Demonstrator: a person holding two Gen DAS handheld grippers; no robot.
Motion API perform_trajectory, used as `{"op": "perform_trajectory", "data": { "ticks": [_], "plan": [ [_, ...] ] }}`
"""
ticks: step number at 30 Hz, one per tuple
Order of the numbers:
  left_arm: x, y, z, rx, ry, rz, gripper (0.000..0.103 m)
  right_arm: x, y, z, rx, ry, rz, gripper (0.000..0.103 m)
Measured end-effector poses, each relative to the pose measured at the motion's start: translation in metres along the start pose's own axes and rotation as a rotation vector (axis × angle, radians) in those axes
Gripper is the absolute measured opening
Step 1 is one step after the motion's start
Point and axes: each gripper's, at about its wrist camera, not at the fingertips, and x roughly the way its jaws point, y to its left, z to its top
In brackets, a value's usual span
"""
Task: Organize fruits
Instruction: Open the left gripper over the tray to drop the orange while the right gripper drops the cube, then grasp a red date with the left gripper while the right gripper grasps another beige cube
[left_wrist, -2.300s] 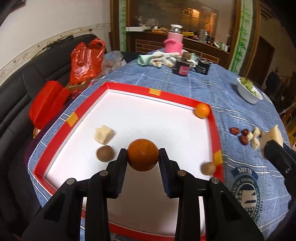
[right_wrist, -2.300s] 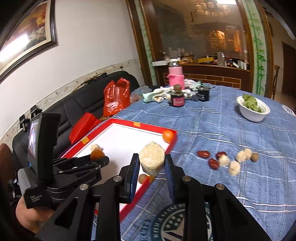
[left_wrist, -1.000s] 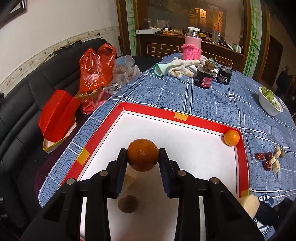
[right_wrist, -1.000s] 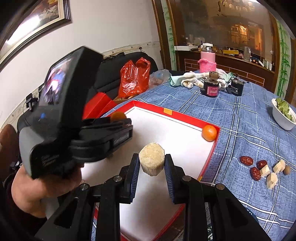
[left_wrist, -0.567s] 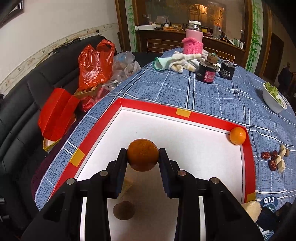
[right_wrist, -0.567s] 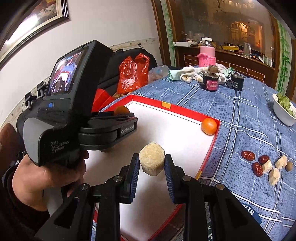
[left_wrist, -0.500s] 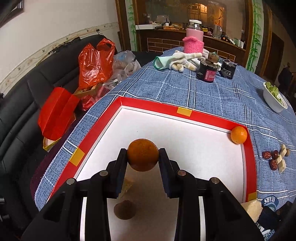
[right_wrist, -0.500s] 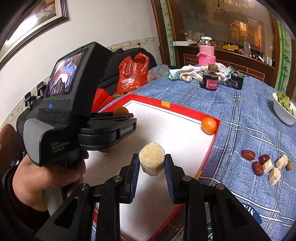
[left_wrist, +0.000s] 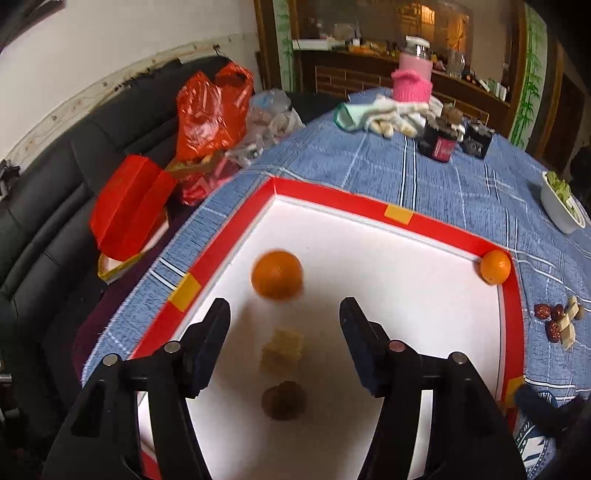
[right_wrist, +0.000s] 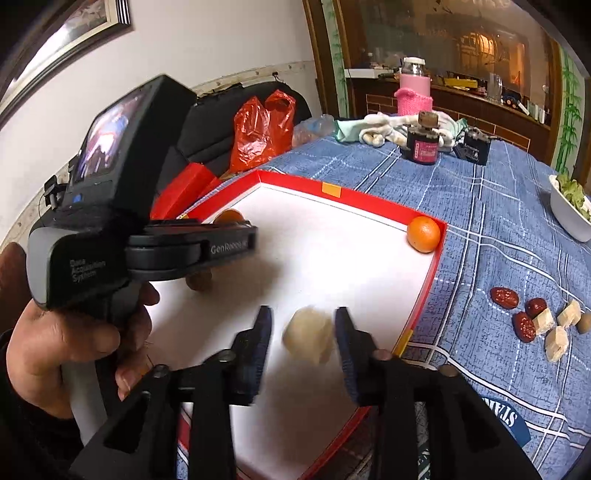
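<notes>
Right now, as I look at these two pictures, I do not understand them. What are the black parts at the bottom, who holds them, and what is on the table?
No robot here: a person holds black tongs in each hand, each with a camera looking along its fingers. One picture is from the left tongs, the other from the right tongs, which also shows the hand holding the left one. Both are opening, and nothing is gripped: an orange and a pale chunk, both blurred, are free of the pads above the red-rimmed white tray. Another orange sits in its corner. Red dates lie on the blue cloth.
</notes>
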Motion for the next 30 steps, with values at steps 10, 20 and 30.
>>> {"op": "perform_trajectory", "data": {
  "ticks": [10, 20, 30],
  "plan": [
    [-0.055, -0.026, -0.015, -0.026, -0.106, -0.163, 0.069, -0.079, -0.126, -0.037, 0.23, -0.113, -0.224, 0.058],
    [-0.08, -0.109, -0.043, 0.19, -0.095, -0.286, 0.069, -0.067, -0.195, -0.053, 0.311, -0.021, -0.296, 0.059],
    [-0.083, -0.14, -0.056, 0.262, -0.073, -0.307, 0.069, -0.024, -0.205, -0.04, 0.292, 0.066, -0.299, 0.04]
  ]
}}
